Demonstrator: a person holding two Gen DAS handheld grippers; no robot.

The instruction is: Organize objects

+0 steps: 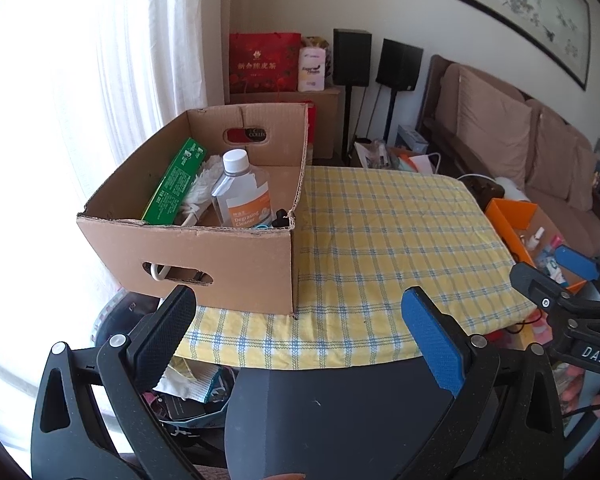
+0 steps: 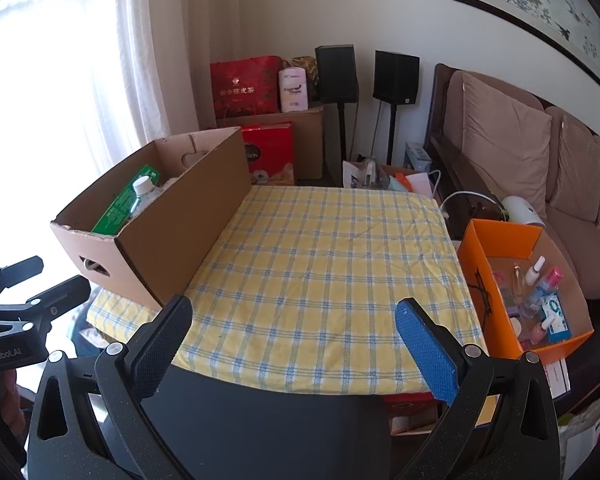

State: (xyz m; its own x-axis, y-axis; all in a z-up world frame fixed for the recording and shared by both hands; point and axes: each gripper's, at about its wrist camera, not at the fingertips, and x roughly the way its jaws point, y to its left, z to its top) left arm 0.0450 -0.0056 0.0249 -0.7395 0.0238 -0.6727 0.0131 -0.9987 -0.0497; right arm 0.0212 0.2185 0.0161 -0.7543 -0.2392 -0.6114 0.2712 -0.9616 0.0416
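A brown cardboard box point(image 1: 228, 268) point(image 2: 180, 216) stands on the left of a table with a yellow checked cloth point(image 1: 380, 240) point(image 2: 332, 264). Inside lie a clear degreasing-cleaner bottle point(image 1: 242, 192) point(image 2: 140, 194), a green carton point(image 1: 174, 184) point(image 2: 122, 204) and a white duster point(image 1: 198, 190). An orange box point(image 2: 496, 264) point(image 1: 512, 220) with small bottles stands off the table's right edge. My left gripper point(image 1: 300, 308) hangs open before the table's near edge with nothing between its fingers. My right gripper point(image 2: 294, 316) is open and empty too, held over the near edge.
A brown sofa point(image 2: 540, 168) runs along the right wall. Two black speakers point(image 2: 336, 74) on stands, red gift bags point(image 2: 244, 86) and cartons stand at the back. White curtains point(image 1: 100, 80) cover the window on the left. Clutter lies under the table.
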